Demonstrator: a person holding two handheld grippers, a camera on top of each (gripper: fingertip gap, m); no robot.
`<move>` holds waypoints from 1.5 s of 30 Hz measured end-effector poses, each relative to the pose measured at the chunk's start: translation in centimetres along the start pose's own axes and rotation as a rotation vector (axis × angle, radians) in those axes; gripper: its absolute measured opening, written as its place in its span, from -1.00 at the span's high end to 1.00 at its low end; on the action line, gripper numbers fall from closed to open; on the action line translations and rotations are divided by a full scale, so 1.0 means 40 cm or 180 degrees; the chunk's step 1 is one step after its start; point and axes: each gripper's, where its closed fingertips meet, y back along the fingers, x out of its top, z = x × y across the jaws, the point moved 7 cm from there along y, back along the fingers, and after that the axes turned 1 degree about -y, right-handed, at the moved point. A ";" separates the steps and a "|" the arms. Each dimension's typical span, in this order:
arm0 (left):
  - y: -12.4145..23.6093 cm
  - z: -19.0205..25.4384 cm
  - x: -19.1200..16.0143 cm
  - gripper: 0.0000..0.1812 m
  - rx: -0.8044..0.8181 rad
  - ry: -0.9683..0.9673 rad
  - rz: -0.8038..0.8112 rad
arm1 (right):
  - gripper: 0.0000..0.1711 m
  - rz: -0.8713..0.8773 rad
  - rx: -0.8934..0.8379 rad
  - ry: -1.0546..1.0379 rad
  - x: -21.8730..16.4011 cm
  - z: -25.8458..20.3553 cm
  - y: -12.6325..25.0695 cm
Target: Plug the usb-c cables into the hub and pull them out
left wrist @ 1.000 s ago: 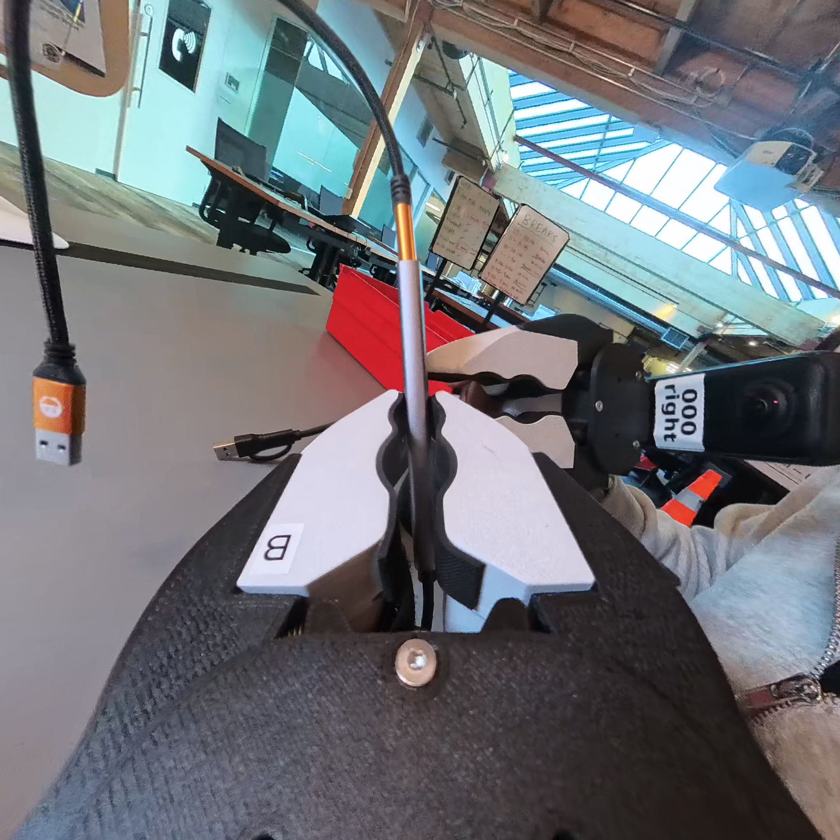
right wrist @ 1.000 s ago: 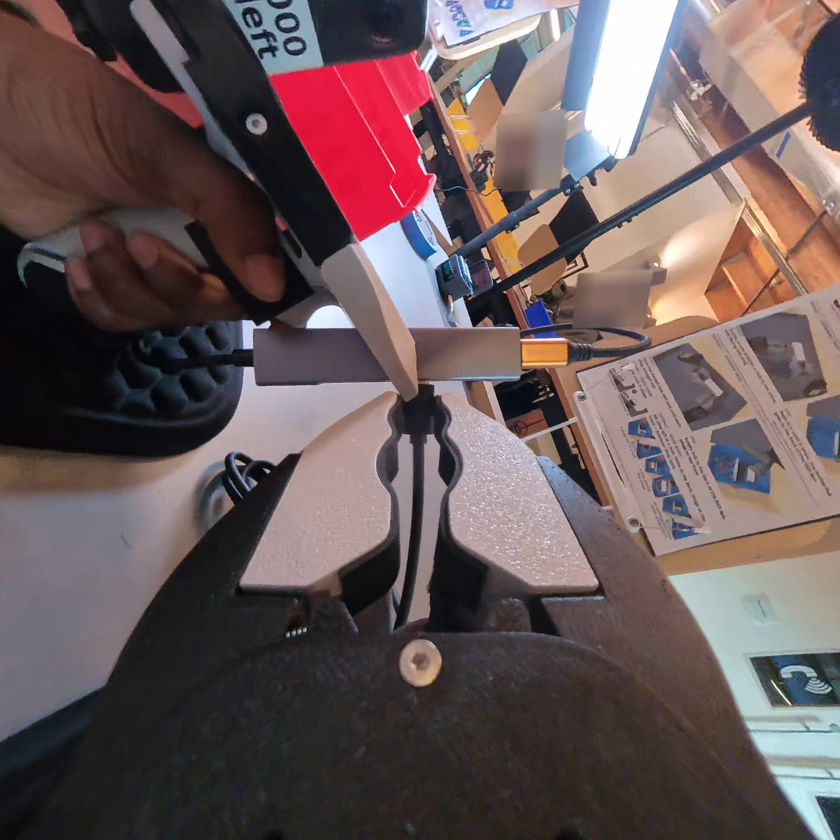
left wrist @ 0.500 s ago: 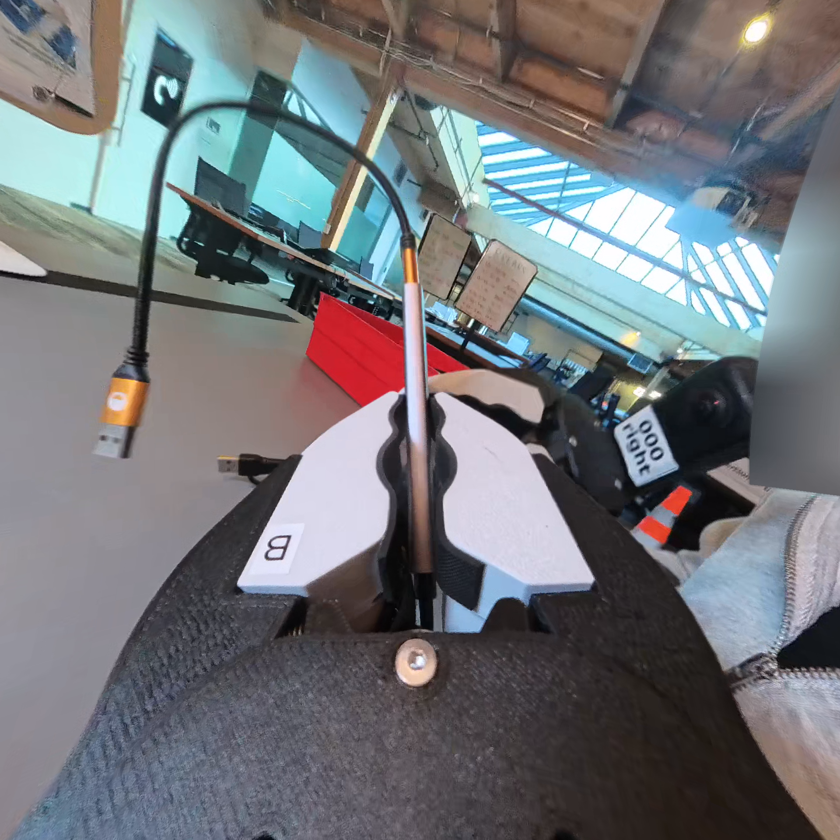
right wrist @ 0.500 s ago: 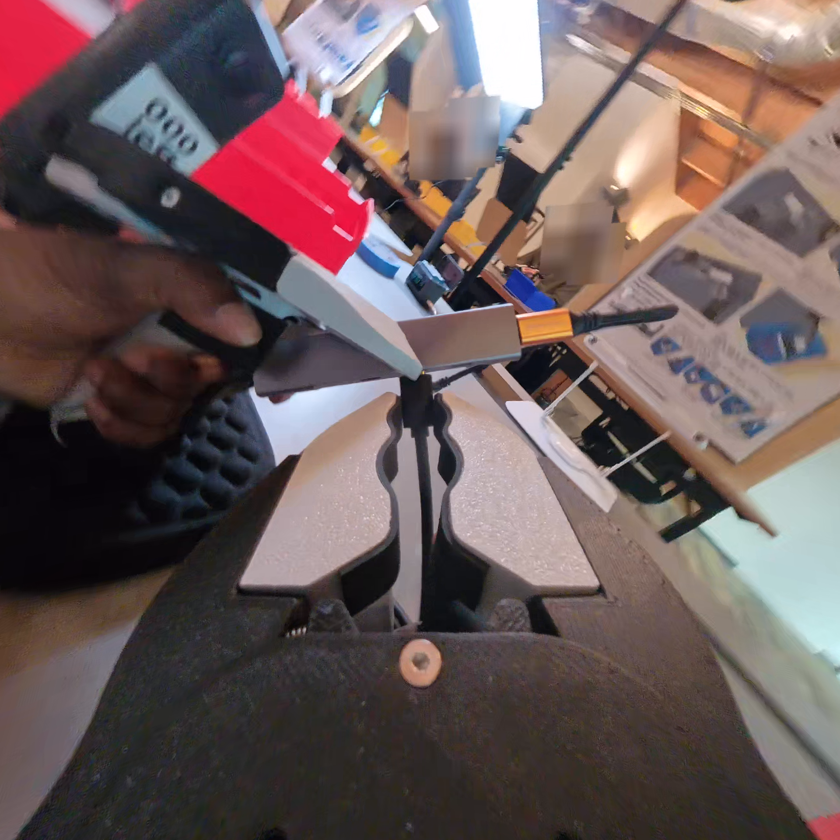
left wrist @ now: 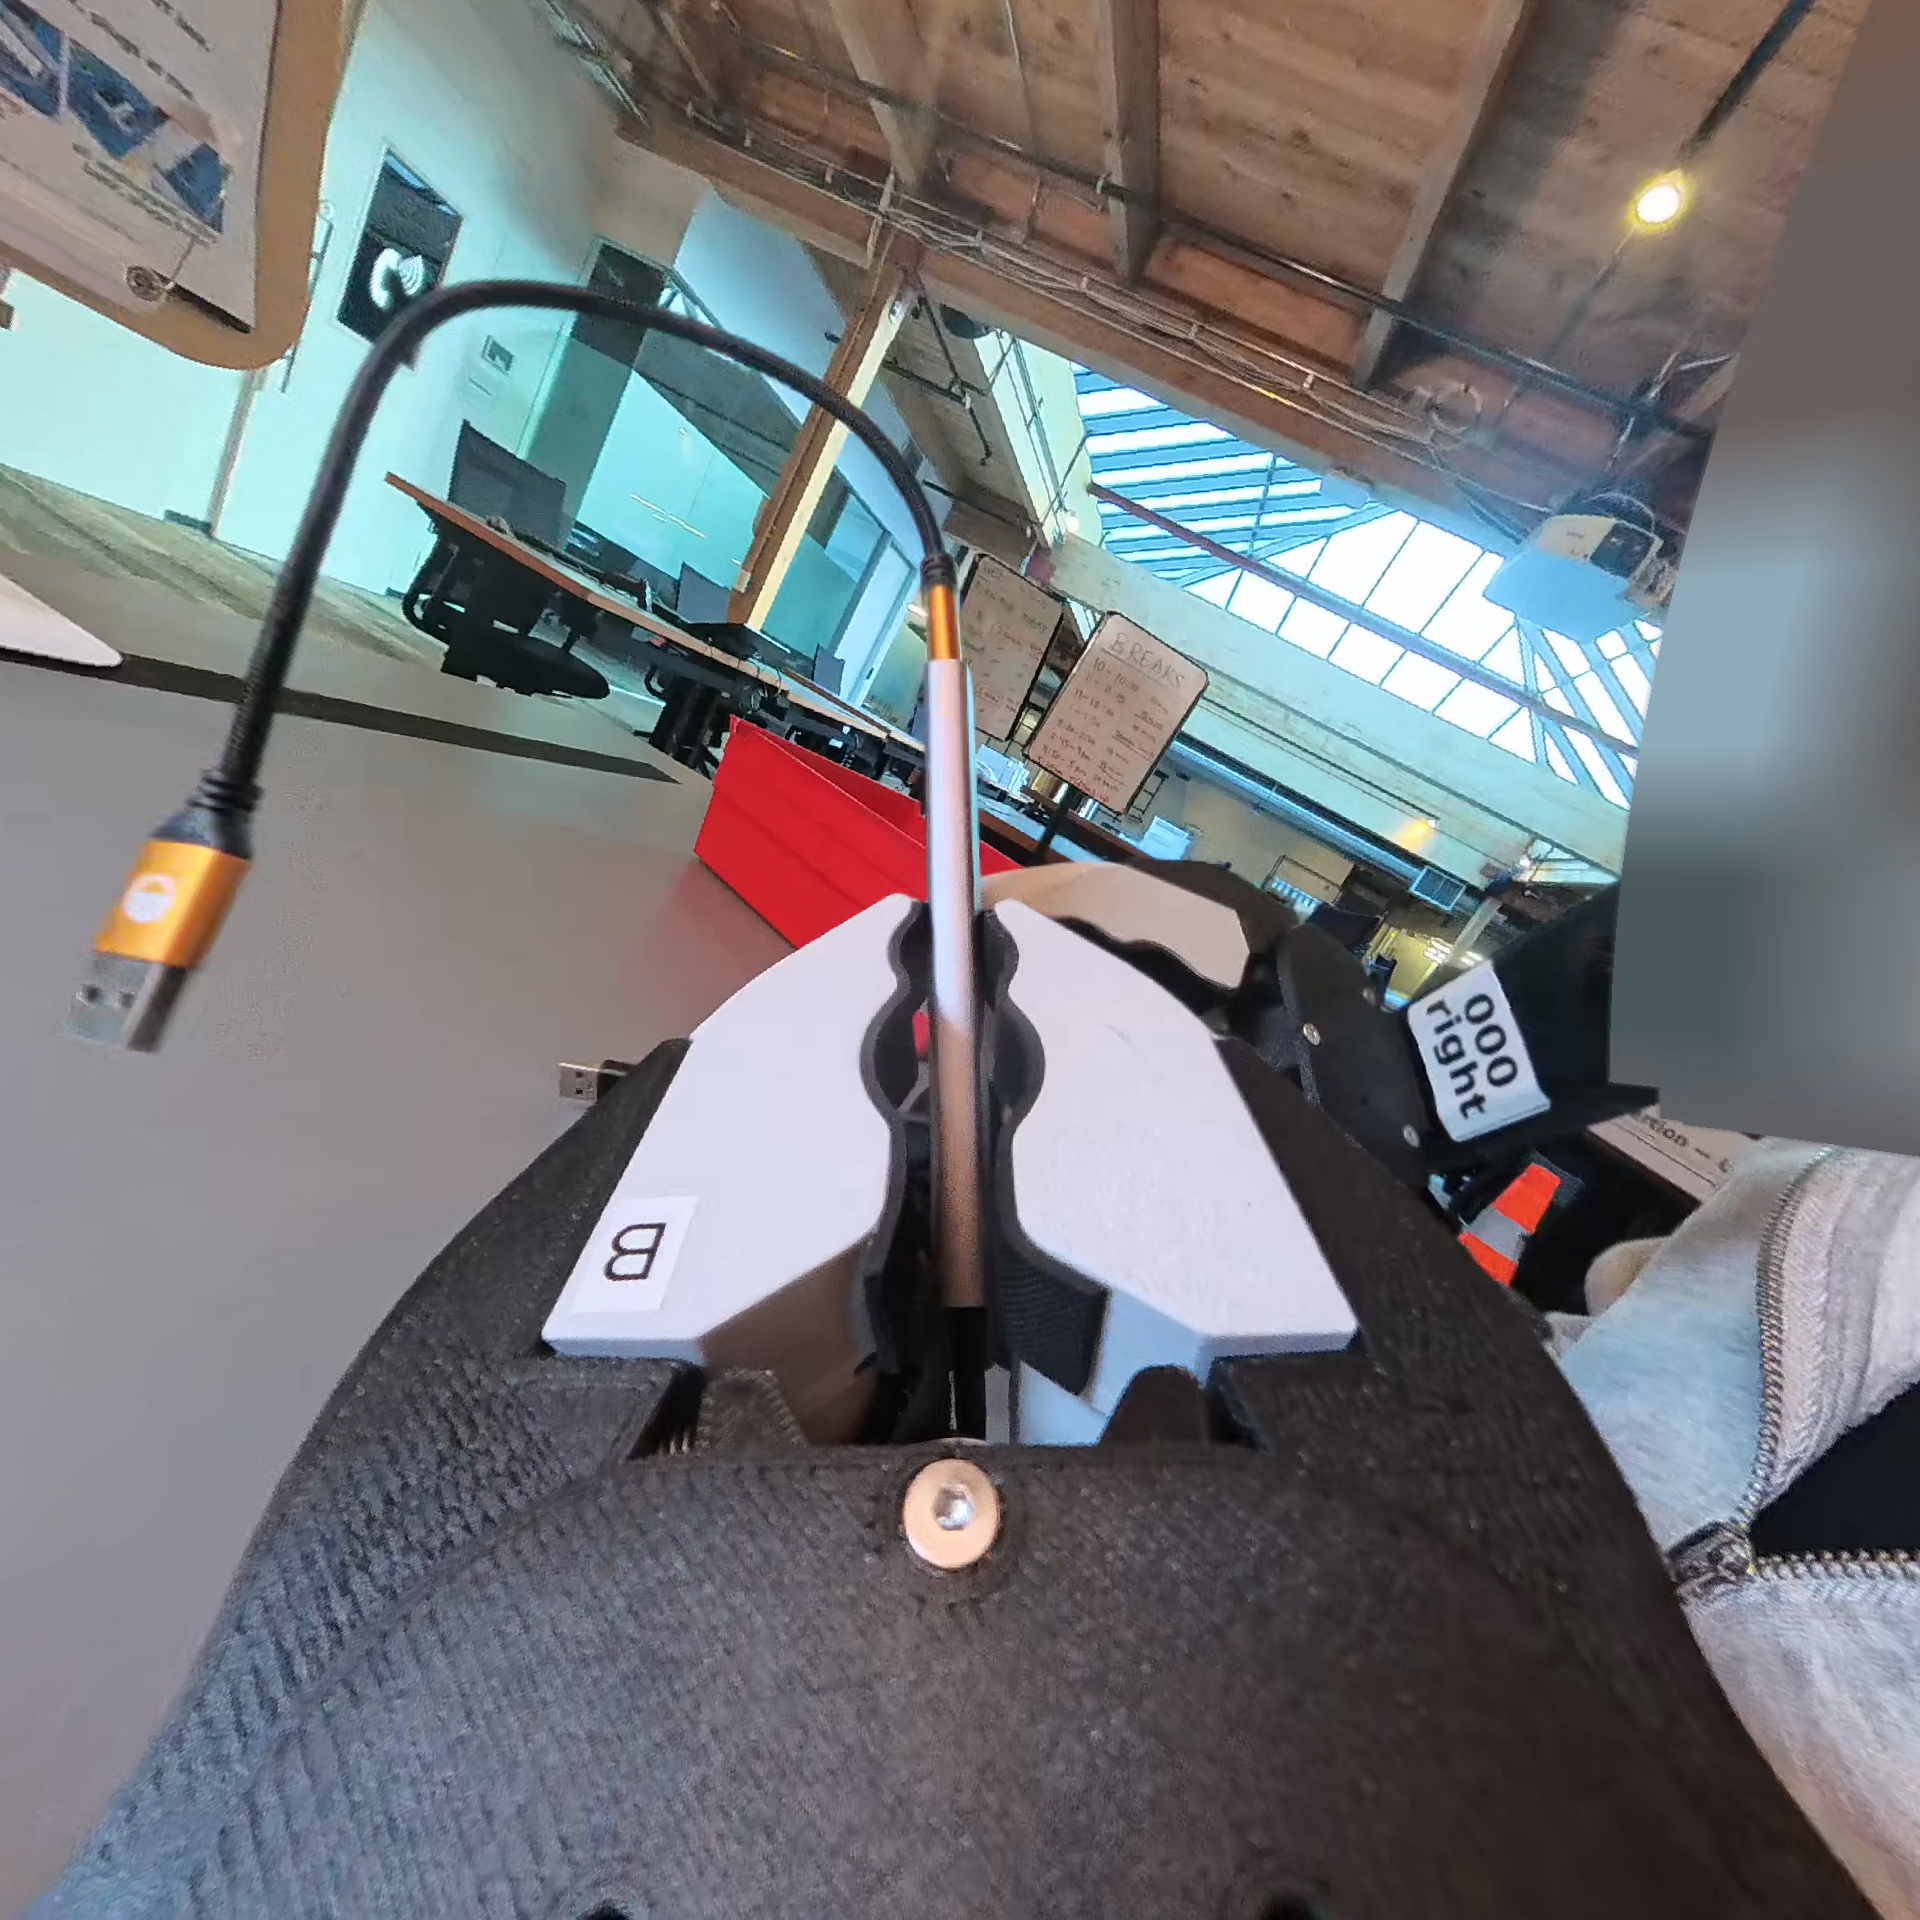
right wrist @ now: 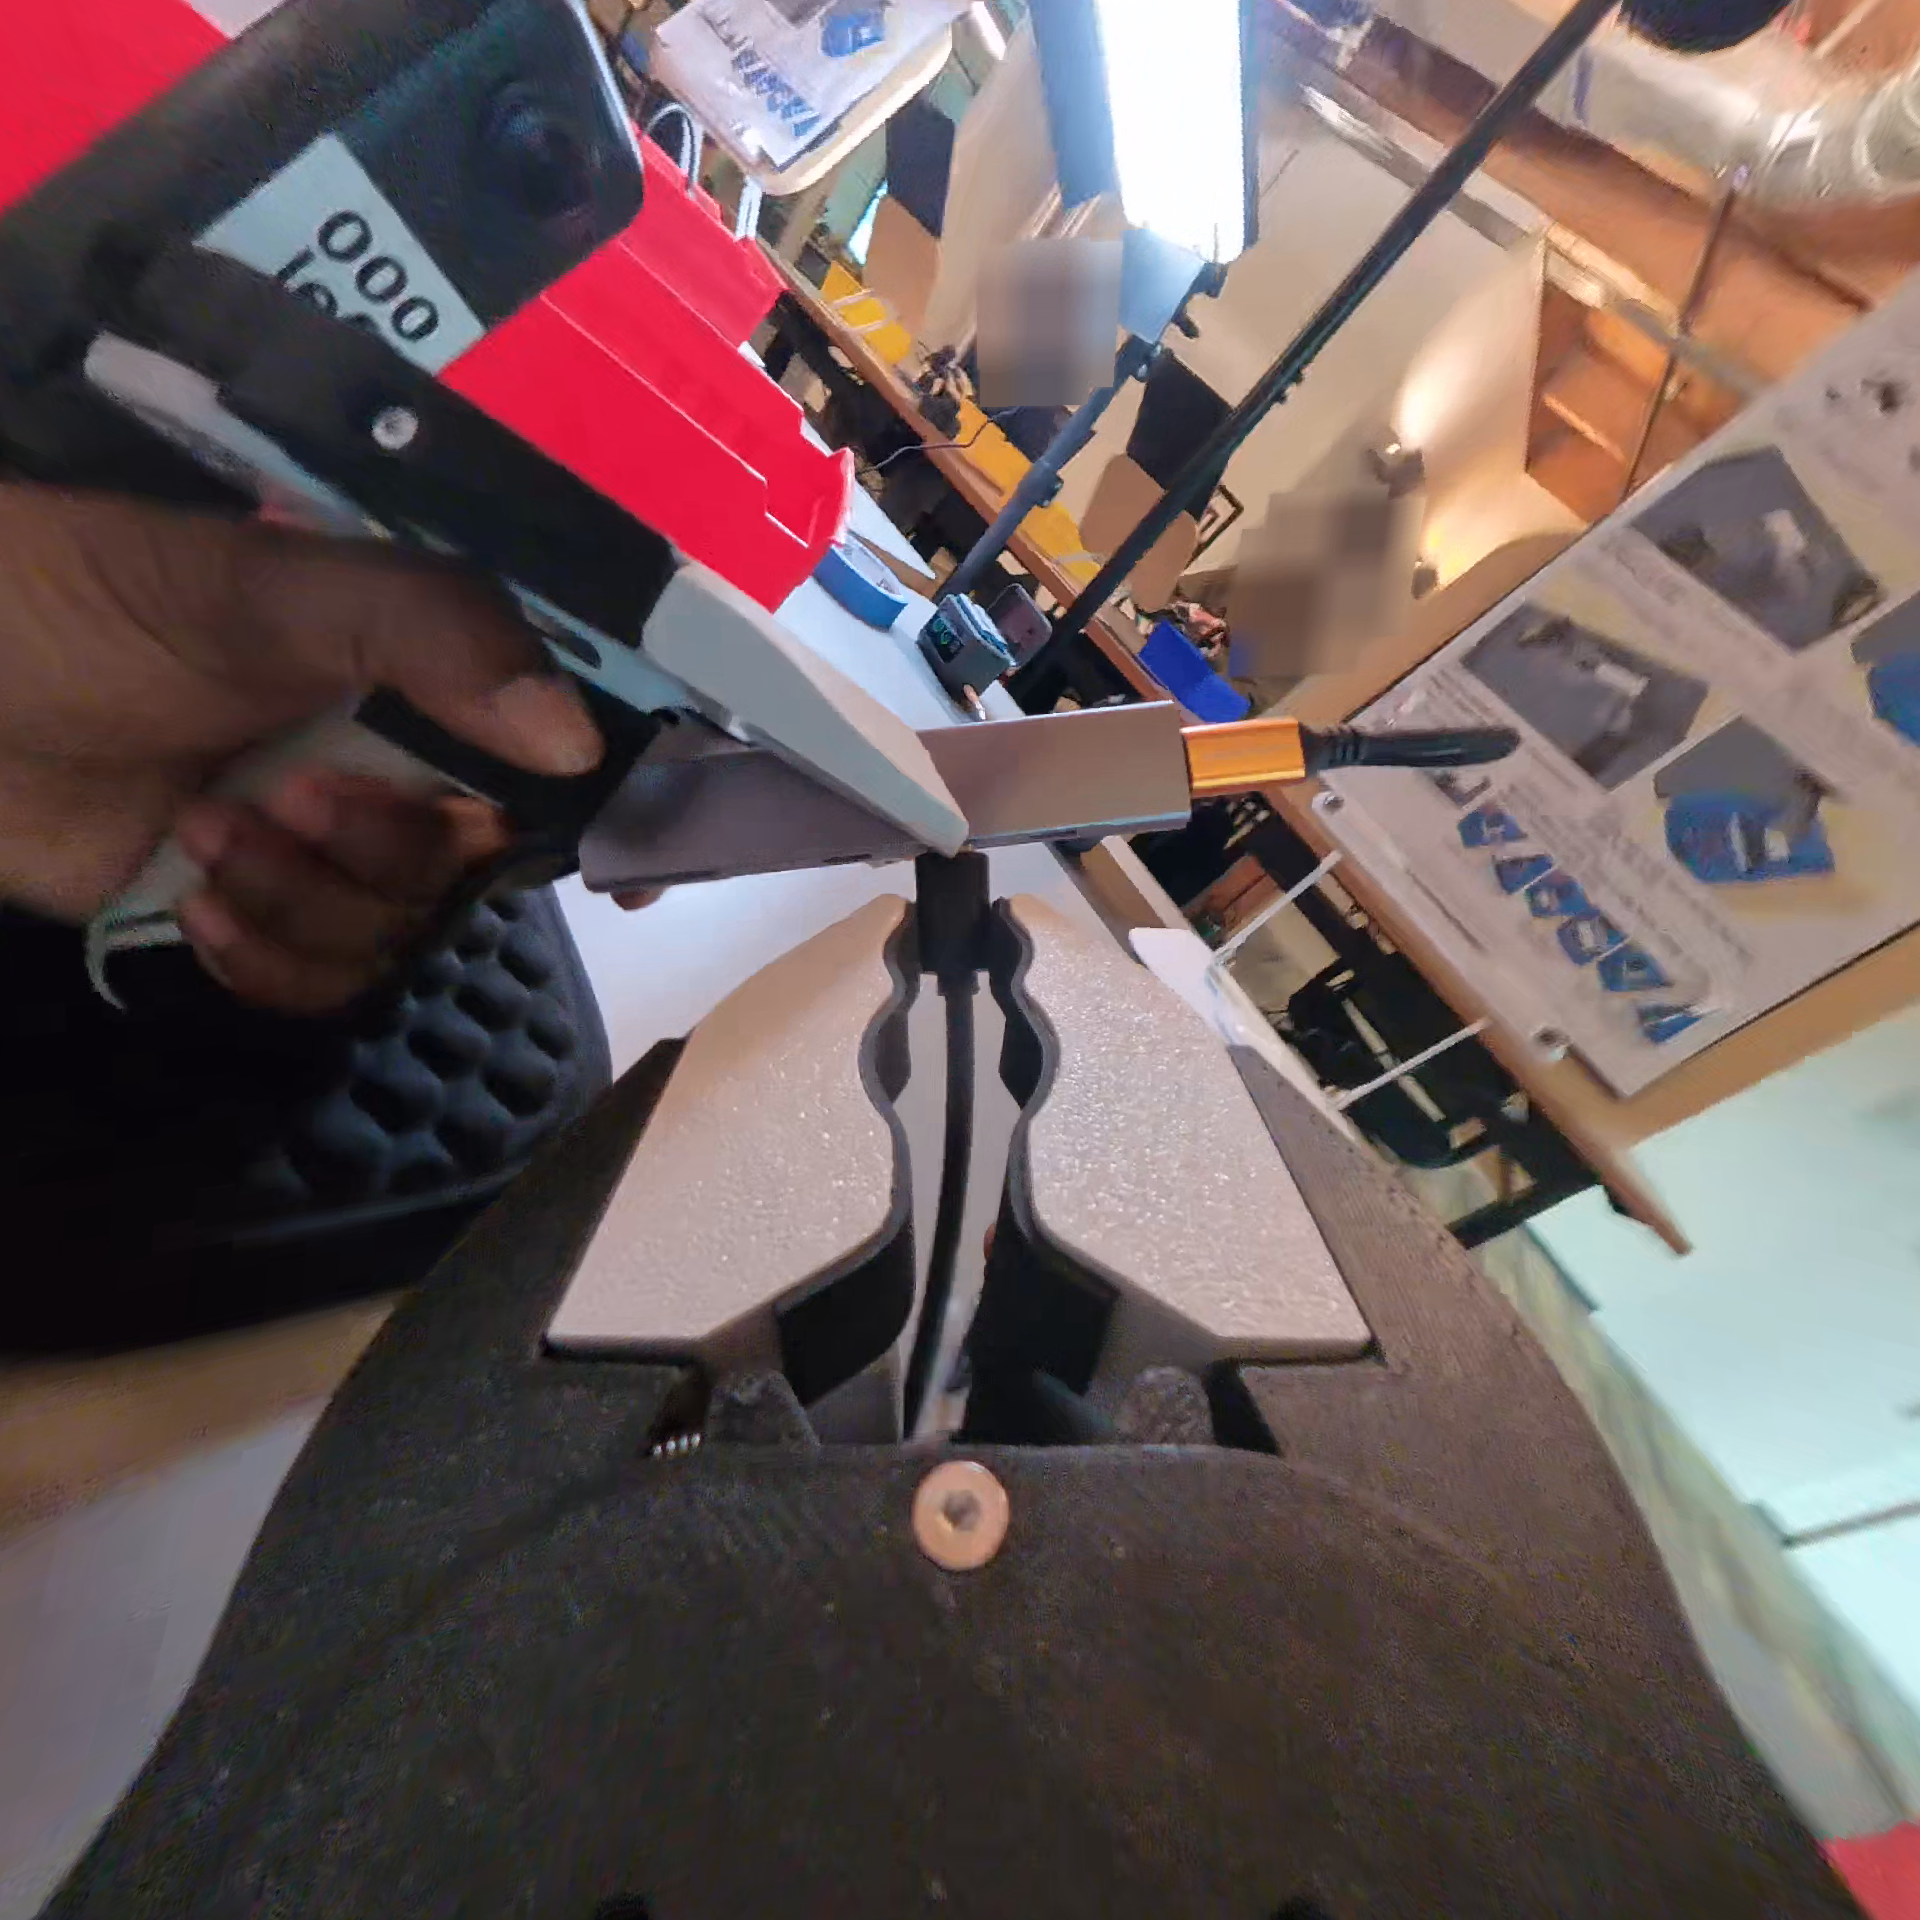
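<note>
My left gripper (left wrist: 951,914) is shut on a slim grey hub (left wrist: 951,852), held edge-on in the air. An orange-collared cable (left wrist: 941,613) leaves the hub's far end, arcs left and ends in a hanging orange USB-A plug (left wrist: 156,925). In the right wrist view the hub (right wrist: 1049,774) lies crosswise with the orange collar (right wrist: 1242,756) at its right end. My right gripper (right wrist: 951,920) is shut on a black USB-C cable plug (right wrist: 951,904) whose tip meets the hub's lower edge. The left gripper's grey finger (right wrist: 810,717) crosses the hub.
A grey table (left wrist: 312,1091) lies below, with a red bin (left wrist: 821,831) at its far side and a loose black USB plug (left wrist: 584,1081). The right gripper's body (left wrist: 1455,1049) and a grey sleeve (left wrist: 1714,1351) are at right. A hand (right wrist: 260,707) holds the left gripper. Both grippers' tips are close together, under 4 cm apart.
Both grippers have tilted and shifted together with hub and plug. The hanging orange plug has swung outward to the left. Both stay shut.
</note>
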 end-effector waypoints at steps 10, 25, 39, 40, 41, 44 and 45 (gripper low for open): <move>0.002 0.009 0.003 0.90 -0.0052 -0.0088 0.0069 | 0.85 0.0027 0.0318 0.0682 0.015 0.027 0.008; 0.002 0.015 0.001 0.89 -0.0204 -0.0040 -0.0012 | 0.85 0.0142 0.0412 0.0831 0.015 0.032 0.025; -0.020 0.035 -0.031 0.89 -0.0734 0.0107 -0.0713 | 0.85 0.0262 0.0719 0.1004 0.010 0.052 0.068; -0.018 0.040 -0.031 0.88 -0.0863 0.0163 -0.0744 | 0.85 0.0345 0.0816 0.0980 0.013 0.055 0.074; -0.016 0.047 -0.032 0.87 -0.1010 0.0240 -0.0787 | 0.85 0.0428 0.0906 0.0934 0.016 0.058 0.078; -0.016 0.067 -0.043 0.78 -0.1334 0.0378 -0.0982 | 0.85 0.0593 0.1050 0.0922 0.021 0.058 0.082; -0.014 0.073 -0.046 0.72 -0.1444 0.0454 -0.1034 | 0.85 0.0621 0.1083 0.0955 0.020 0.057 0.083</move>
